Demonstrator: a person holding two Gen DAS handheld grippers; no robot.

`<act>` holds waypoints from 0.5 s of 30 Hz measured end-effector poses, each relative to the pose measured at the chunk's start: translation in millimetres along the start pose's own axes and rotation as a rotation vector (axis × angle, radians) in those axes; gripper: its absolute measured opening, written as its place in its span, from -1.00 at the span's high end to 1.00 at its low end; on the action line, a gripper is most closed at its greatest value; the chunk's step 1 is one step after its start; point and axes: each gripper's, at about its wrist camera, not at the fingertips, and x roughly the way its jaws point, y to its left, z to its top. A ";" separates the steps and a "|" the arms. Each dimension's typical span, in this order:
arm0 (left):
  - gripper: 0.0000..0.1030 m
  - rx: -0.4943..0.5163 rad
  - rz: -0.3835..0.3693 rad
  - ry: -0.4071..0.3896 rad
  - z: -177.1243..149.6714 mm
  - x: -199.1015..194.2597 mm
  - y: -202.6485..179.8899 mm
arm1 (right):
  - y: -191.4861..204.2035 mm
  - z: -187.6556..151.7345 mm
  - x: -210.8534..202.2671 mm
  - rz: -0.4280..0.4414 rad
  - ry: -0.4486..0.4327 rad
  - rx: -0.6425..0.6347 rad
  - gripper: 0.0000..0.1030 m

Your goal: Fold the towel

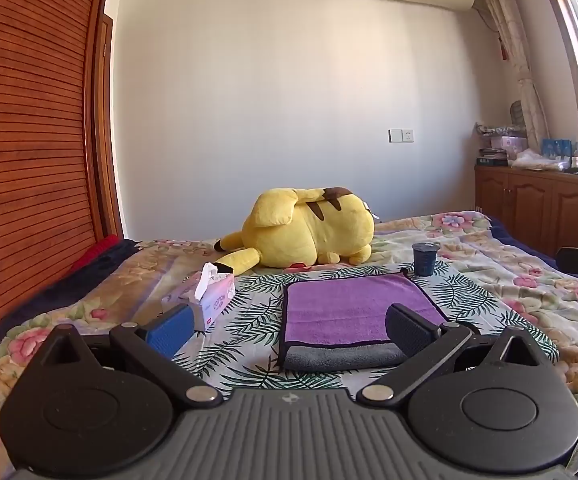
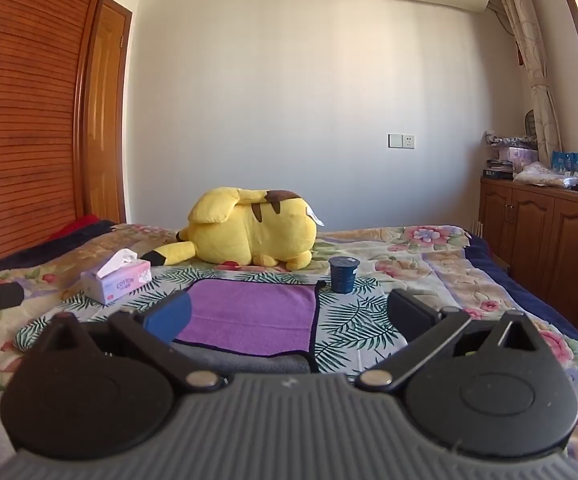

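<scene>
Fuzzy purple cloth towel [image 1: 353, 308]

"COTTON" printed in blue on the pink tissue box [image 2: 117, 282]; nothing else legible

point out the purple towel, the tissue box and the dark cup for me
purple towel [image 2: 249, 312], right wrist view, middle of its purple top face
tissue box [image 2: 123, 282], right wrist view, printed side panel
dark cup [image 1: 424, 261], left wrist view, its side wall
</scene>
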 end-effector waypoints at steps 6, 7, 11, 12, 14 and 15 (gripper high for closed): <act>-0.69 0.000 0.000 -0.001 0.0 -0.1 0.1 | 0.1 0.0 0.1 -0.001 0.000 0.000 -1.00; -0.69 0.000 0.001 -0.001 0.0 0.0 0.0 | 0.0 0.1 0.2 0.000 0.000 0.000 -1.00; -0.69 0.001 0.001 -0.001 0.0 0.1 0.1 | 0.5 -0.7 0.5 0.000 -0.001 0.001 -1.00; -0.69 0.002 0.001 -0.001 0.0 0.1 0.2 | 0.6 -0.7 0.4 -0.001 -0.001 0.000 -1.00; -0.69 0.001 0.001 0.000 0.0 0.0 0.2 | -0.9 0.5 0.0 -0.001 0.000 0.000 -1.00; -0.69 0.001 0.001 -0.001 0.0 0.0 0.1 | -0.7 0.5 0.1 -0.001 -0.001 0.000 -1.00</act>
